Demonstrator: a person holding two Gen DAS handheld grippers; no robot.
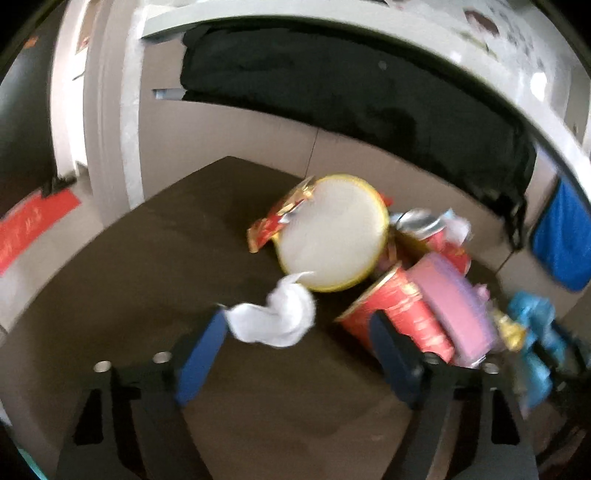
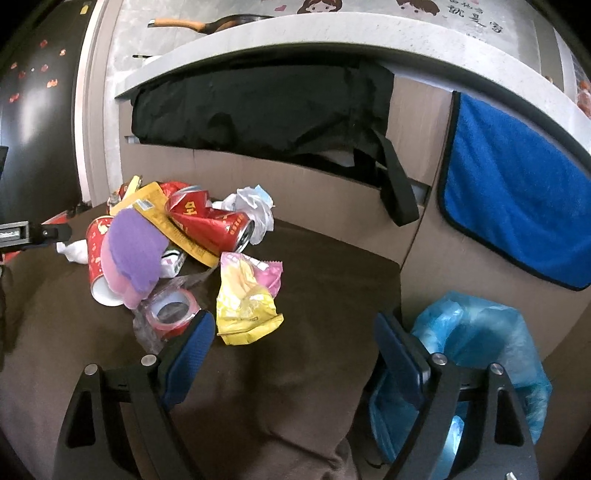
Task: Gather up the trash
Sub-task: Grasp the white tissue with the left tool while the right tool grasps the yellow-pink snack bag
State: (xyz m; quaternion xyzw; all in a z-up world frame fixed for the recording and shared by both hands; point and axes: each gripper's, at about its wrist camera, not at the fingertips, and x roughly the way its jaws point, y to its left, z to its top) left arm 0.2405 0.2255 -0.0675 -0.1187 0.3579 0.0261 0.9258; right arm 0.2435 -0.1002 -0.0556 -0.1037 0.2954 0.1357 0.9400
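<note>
A dark brown cloth-covered tabletop [image 2: 314, 369] fills the lower part of both wrist views, with beige cabinet fronts behind it under a pale stone counter edge [image 2: 332, 33]. A black fabric bag [image 2: 258, 110] hangs below that counter, and a blue towel with dark trim [image 2: 517, 206] hangs to its right. Off the tabletop's right edge stands a light blue plastic bag [image 2: 480, 343], its mouth open.

The trash lies heaped on the far left part of the tabletop in the right wrist view: a round yellow-rimmed white lid [image 1: 332, 232], a red paper cup on its side [image 2: 98, 258], a pink and purple sponge-like pad [image 2: 133, 254] resting against the cup, a crushed red drink can [image 2: 210, 225], a yellow and pink crumpled snack wrapper [image 2: 247, 295] nearest the camera, a roll of red tape in clear film [image 2: 171, 312], and a crumpled white tissue [image 1: 277, 317].

The left gripper [image 1: 299, 332] has its blue-padded jaws apart; the tissue lies between them, touching the left pad's tip, though blur hides whether it is pinched. The right gripper [image 2: 295, 332] stands wide open over bare cloth, holding nothing, its left finger just beside the tape roll.
</note>
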